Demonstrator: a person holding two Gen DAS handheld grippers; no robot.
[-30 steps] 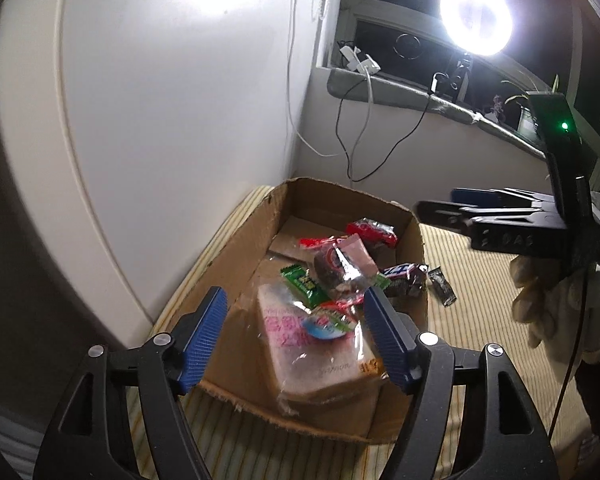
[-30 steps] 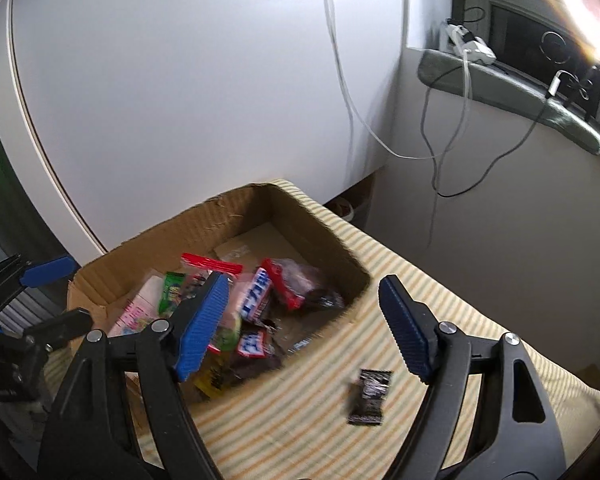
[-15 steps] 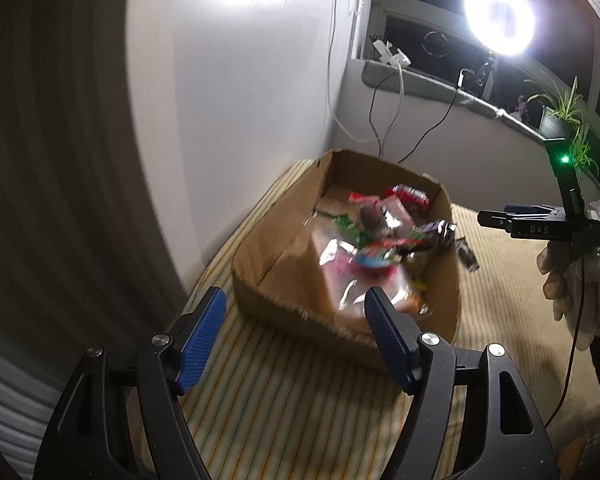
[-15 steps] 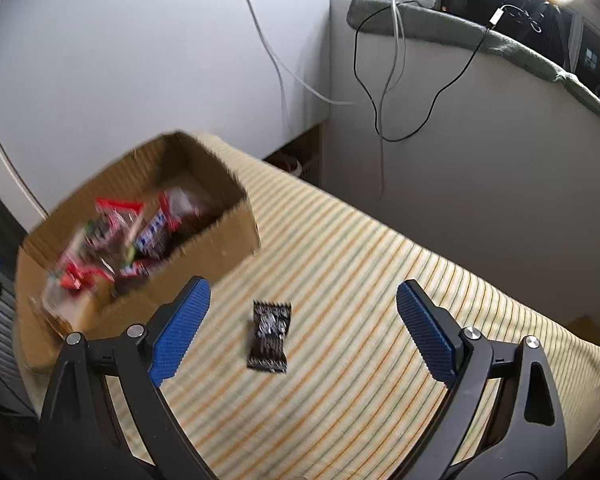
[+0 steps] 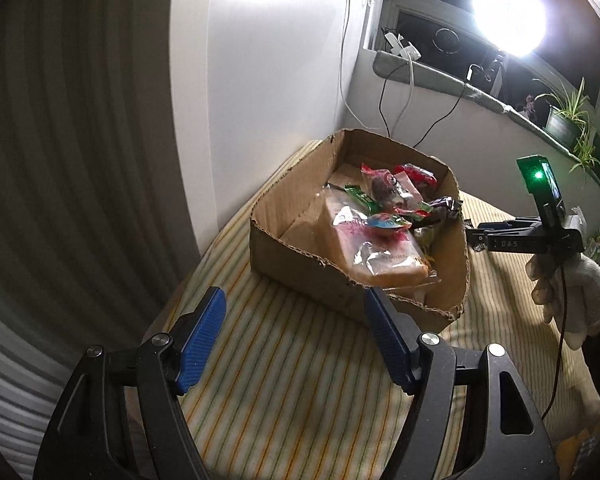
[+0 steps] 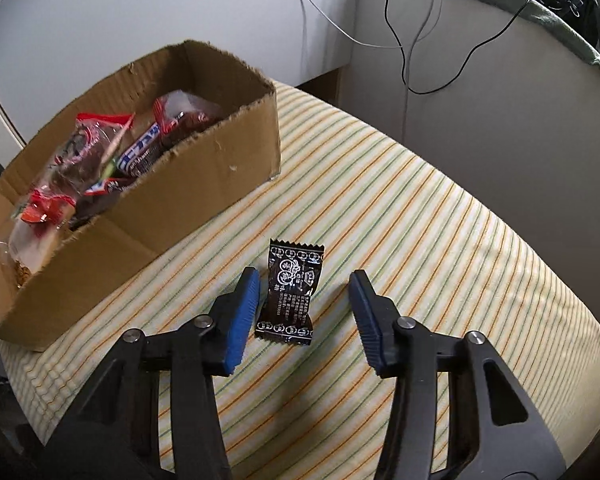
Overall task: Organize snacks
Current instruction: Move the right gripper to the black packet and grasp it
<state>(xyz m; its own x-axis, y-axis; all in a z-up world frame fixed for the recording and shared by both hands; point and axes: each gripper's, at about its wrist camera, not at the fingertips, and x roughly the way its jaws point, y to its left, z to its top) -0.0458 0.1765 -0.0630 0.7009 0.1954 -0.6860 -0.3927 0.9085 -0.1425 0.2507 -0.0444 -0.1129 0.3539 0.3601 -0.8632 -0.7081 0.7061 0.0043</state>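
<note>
A torn cardboard box (image 5: 300,256) sits on a striped cloth and holds several wrapped snacks, among them a bagged bread slab (image 5: 372,244). The box also shows in the right wrist view (image 6: 204,176). A small black snack packet (image 6: 291,292) lies on the cloth beside the box. My right gripper (image 6: 304,304) is open and low over the packet, its blue pads on either side, not touching. It also shows in the left wrist view (image 5: 480,236), to the right of the box. My left gripper (image 5: 296,340) is open and empty, in front of the box.
The striped cloth (image 6: 420,208) covers a rounded table. A white wall (image 5: 268,60) stands close behind the box. A windowsill (image 5: 440,76) with cables, a bright lamp (image 5: 508,20) and a potted plant (image 5: 564,116) runs behind.
My left gripper has pulled back from over the box to in front of it. My right gripper has swung away from the box and come down around the black packet.
</note>
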